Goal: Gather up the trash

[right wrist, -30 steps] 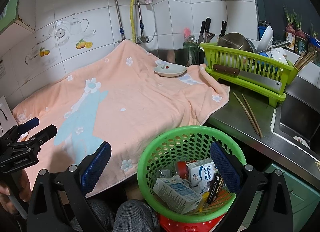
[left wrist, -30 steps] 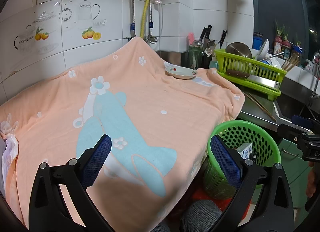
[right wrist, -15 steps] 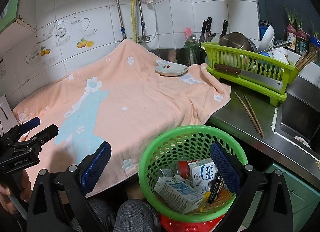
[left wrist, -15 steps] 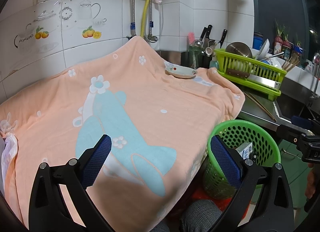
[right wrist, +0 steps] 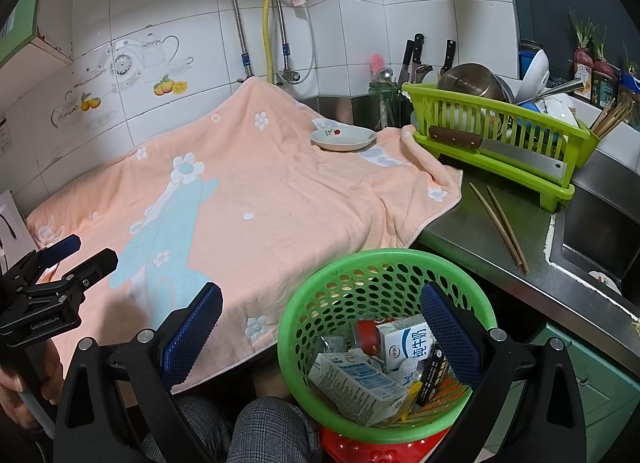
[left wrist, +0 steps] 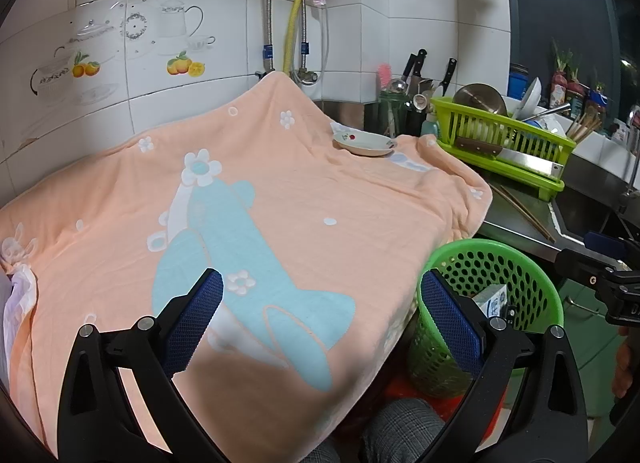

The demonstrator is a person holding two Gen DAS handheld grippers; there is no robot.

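A green perforated trash basket (right wrist: 384, 275) stands at the counter's front edge, also in the left wrist view (left wrist: 516, 263). It holds several pieces of trash: a milk carton (right wrist: 404, 341), a second carton (right wrist: 352, 379), a red item and wrappers. My right gripper (right wrist: 320, 331) is open and empty, above the basket's near rim. My left gripper (left wrist: 320, 319) is open and empty over the peach towel (left wrist: 280, 199), left of the basket. Each gripper shows in the other's view, the left (right wrist: 76, 259) and the right (left wrist: 596, 255).
A small white dish (right wrist: 343, 138) sits on the towel at the back. A green dish rack (right wrist: 500, 143) with a cleaver, pot and bowls stands right. Chopsticks (right wrist: 500, 223) lie on the steel counter beside a sink (right wrist: 592, 239). My knee is below.
Both views have shifted very slightly; the grippers stay open and nothing has been picked up or dropped.
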